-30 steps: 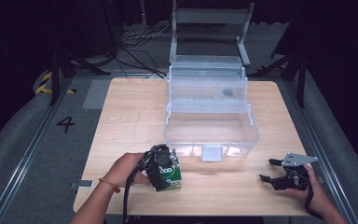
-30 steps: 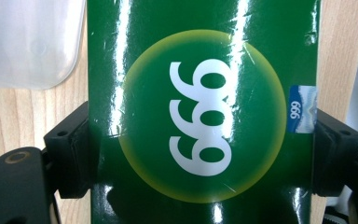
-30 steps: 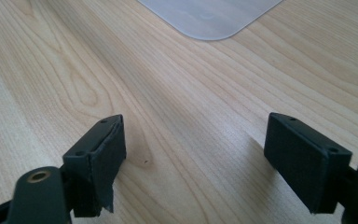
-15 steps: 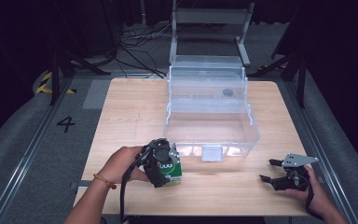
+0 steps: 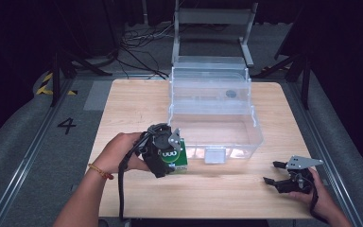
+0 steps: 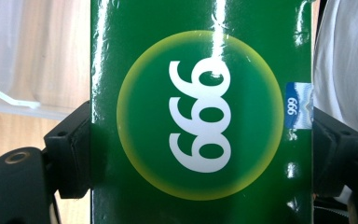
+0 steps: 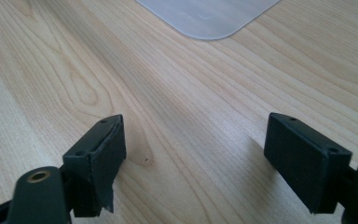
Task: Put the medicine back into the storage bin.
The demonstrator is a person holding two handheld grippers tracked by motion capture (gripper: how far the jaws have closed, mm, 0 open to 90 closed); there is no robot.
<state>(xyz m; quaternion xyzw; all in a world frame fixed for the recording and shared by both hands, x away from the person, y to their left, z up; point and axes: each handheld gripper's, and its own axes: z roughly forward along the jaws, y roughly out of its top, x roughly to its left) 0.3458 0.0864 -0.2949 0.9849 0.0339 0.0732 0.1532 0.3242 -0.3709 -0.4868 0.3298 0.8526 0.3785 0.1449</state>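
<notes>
A clear plastic bin stands open on the wooden table; grey floor around.

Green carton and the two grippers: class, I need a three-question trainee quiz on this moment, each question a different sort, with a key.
1. True or false: the left gripper is shut on the green carton.
2. Multiple choice: where is the right gripper?
A. inside the clear plastic bin
B. open, low over the wooden table, near its front right corner
C. shut on the bin's lid
3. Fill in: the white number printed on the carton is ___.

Key:
1. True; in the left gripper view both jaws press the carton's sides.
2. B
3. 999
</notes>
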